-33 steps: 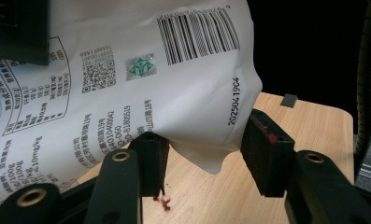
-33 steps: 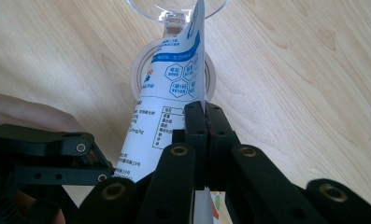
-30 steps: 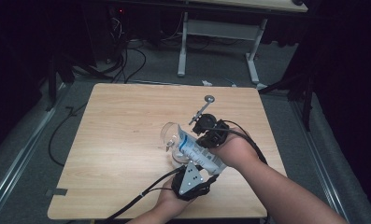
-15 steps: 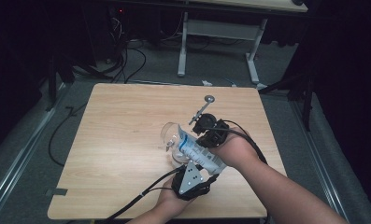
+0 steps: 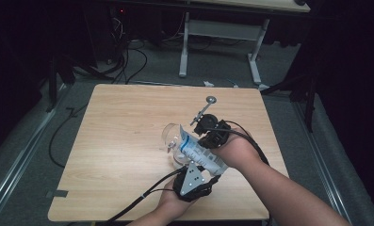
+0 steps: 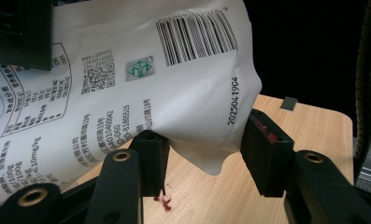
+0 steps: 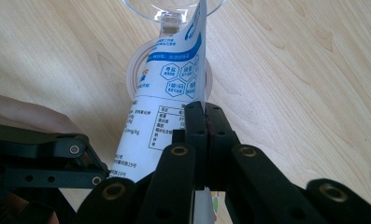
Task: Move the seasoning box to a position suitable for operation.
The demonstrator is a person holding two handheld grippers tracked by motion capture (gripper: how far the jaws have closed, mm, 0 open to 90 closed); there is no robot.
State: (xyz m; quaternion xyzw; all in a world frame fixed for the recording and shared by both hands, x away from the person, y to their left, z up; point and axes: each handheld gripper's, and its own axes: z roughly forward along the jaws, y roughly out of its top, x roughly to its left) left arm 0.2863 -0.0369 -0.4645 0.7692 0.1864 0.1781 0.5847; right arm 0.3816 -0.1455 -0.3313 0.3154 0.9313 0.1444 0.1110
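Two grippers on pouch (image 5: 201, 153): your right gripper (image 7: 205, 122) clamped on pouch edge, left gripper (image 6: 204, 154) jaws apart around bottom corner, glass (image 5: 171, 136) at 10 o'clock.

Both forearms are bare, no sleeves anywhere near the bottom edge of the high view. The left gripper (image 5: 192, 180), low centre of that view, is a chunky black body with a grey three-cornered plate (image 5: 191, 176) on top, dotted with small holes. A black cable (image 5: 142, 197) with a pale tie on it trails off toward the lower left. The right gripper (image 5: 212, 133), centre right, is black too, with a thin black cable (image 5: 256, 145) looping past the wrist. In the gripper views the jaws are matte black linkage bars with brass-coloured rivets at the pivots and blocky black pads (image 6: 266, 151); the left ones carry reddish smudges.
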